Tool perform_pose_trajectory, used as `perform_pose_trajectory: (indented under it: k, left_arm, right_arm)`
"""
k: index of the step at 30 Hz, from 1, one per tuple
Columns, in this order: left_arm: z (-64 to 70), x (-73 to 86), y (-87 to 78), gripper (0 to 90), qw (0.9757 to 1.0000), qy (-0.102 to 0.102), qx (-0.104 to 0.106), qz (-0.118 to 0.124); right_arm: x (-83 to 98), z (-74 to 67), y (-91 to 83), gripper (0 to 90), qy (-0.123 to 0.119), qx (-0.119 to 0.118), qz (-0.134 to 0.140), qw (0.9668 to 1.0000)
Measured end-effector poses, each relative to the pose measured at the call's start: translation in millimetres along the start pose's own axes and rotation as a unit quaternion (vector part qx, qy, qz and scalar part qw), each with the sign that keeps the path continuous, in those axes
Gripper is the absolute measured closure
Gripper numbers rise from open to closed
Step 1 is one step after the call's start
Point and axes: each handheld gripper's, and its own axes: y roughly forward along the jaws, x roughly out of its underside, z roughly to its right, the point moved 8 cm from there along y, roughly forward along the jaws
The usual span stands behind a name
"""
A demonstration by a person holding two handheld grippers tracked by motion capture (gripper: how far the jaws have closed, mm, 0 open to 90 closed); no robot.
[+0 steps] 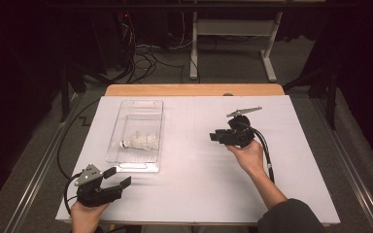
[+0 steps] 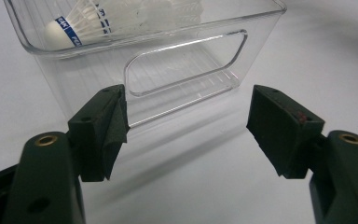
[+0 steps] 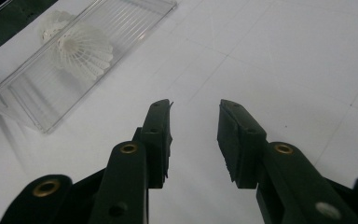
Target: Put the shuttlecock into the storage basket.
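Clear plastic bin (image 1: 138, 137) sits on the white table (image 1: 199, 194), left of centre, long axis running away from me. One white shuttlecock (image 1: 140, 141) lies on its side in the bin's near half, cork end pointing left, feathers to the right. In the left gripper view I see the cork w/ a blue band (image 2: 67, 29) behind the bin's near end wall and its cut-out handle.

Left hand (image 1: 85, 213) comes in at the bottom-left corner, wrist low, holding the left gripper (image 1: 117, 177) roughly level just off the table. It points right and slightly away, toward the bin's near corner, close to it but not touching. Its jaws stand wide apart, nothing btwn them; the left gripper view shows bare table in the gap and the bin wall just ahead.

Right forearm reaches diagonally from the bottom edge up to mid-table, dark sleeve pushed to about the elbow. Right hand (image 1: 247, 156) grips from below, palm side turned up-ish, and the right gripper (image 1: 215, 137) points left toward the bin, well apart from it. Cable loops down along the forearm. Its jaws are partly spread, a moderate gap, empty; the right gripper view shows plain table btwn the pads (image 3: 159, 135) and the shuttlecock (image 3: 81, 49) far off at upper left inside the bin (image 3: 37, 107).
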Motion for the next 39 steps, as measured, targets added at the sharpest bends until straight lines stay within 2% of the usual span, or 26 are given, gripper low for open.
perform_pose_trajectory:
  k: [39]
  left_arm:
    - [0.1, 0.4, 0.7, 29.9, 1.0, 0.0, -0.001, -0.002]
  right_arm:
    - [21.4, 18.1, -21.6, 64.6, 0.018, 0.012, 0.008, 0.9997]
